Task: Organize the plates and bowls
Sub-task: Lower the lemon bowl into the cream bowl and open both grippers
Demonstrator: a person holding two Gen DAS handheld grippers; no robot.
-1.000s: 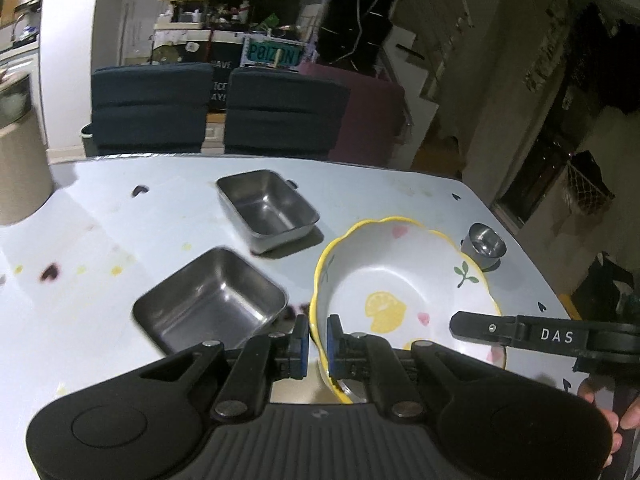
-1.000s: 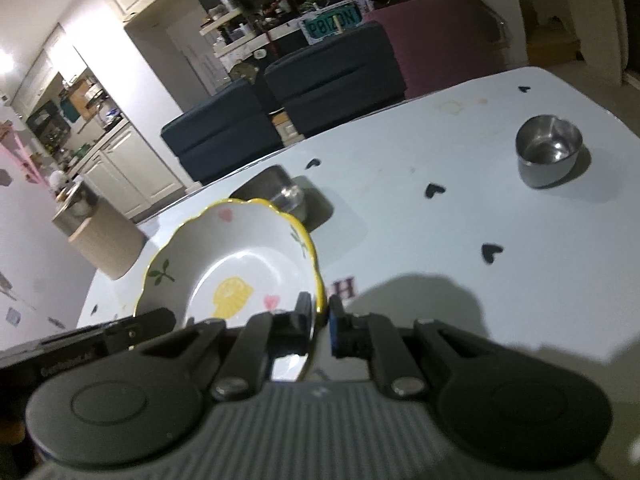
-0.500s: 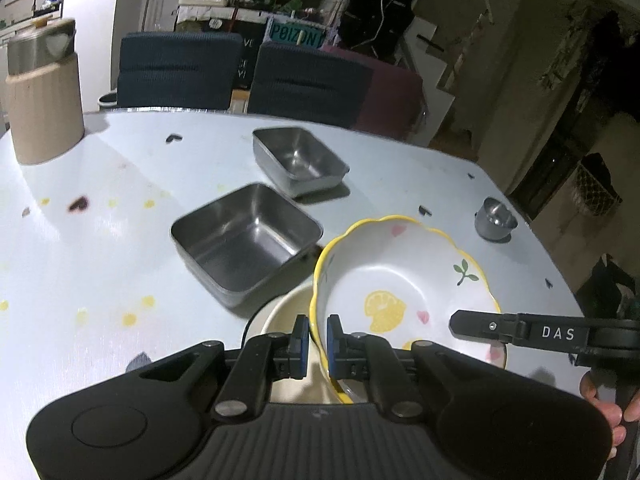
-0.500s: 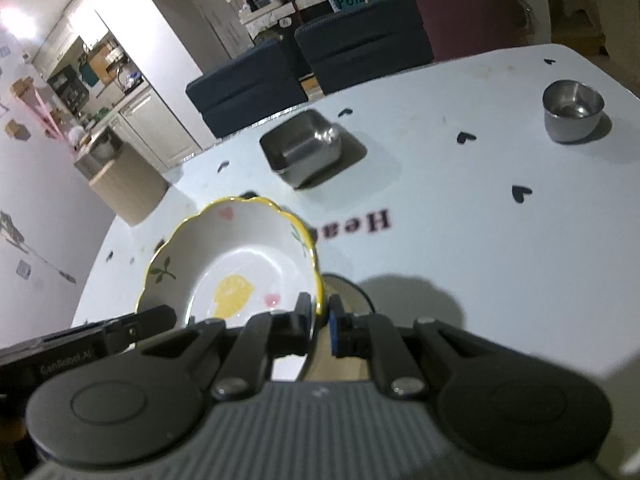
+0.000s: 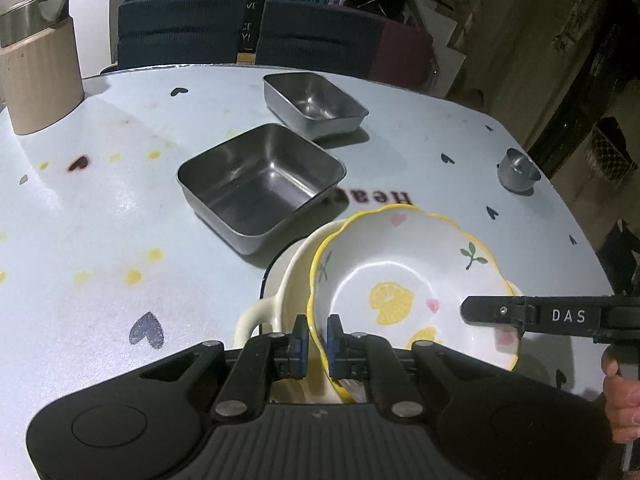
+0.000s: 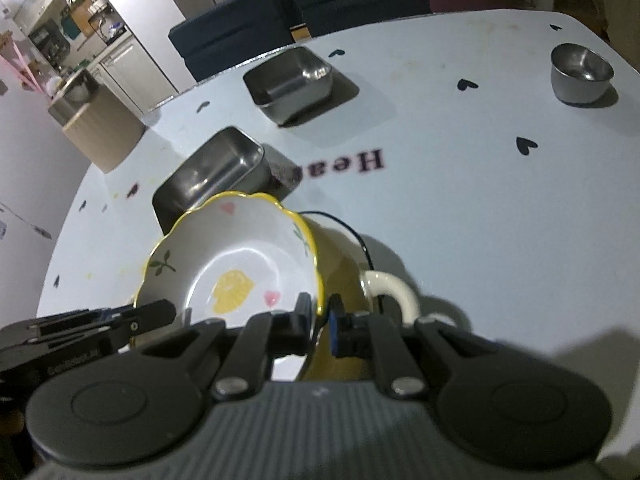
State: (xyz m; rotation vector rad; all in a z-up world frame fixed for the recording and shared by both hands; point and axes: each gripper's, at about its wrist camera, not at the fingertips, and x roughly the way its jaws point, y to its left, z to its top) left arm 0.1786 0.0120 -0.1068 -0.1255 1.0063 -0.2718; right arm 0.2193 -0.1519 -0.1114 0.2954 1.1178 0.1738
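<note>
- Left gripper [image 5: 314,338]: pinching the near rim of the lemon bowl [image 5: 404,280].
- Right gripper [image 6: 322,320]: clamped on the opposite rim.
- Bowl tilted over a cream dish [image 5: 288,276] just ahead.

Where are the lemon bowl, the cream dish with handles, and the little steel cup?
Lemon bowl [image 5: 404,280], left wrist view, inner floor.
Cream dish [image 5: 254,316], left wrist view, its handle.
Steel cup [image 6: 580,70], right wrist view, inside wall.

In the left wrist view, bare table [image 5: 92,240] fills the left and lower left; the large steel tray [image 5: 260,180] stands at centre just beside the cream handled dish [image 5: 288,280], the smaller tray [image 5: 314,104] behind; the steel cup [image 5: 518,170] sits alone at right; open tabletop lies between them.
</note>
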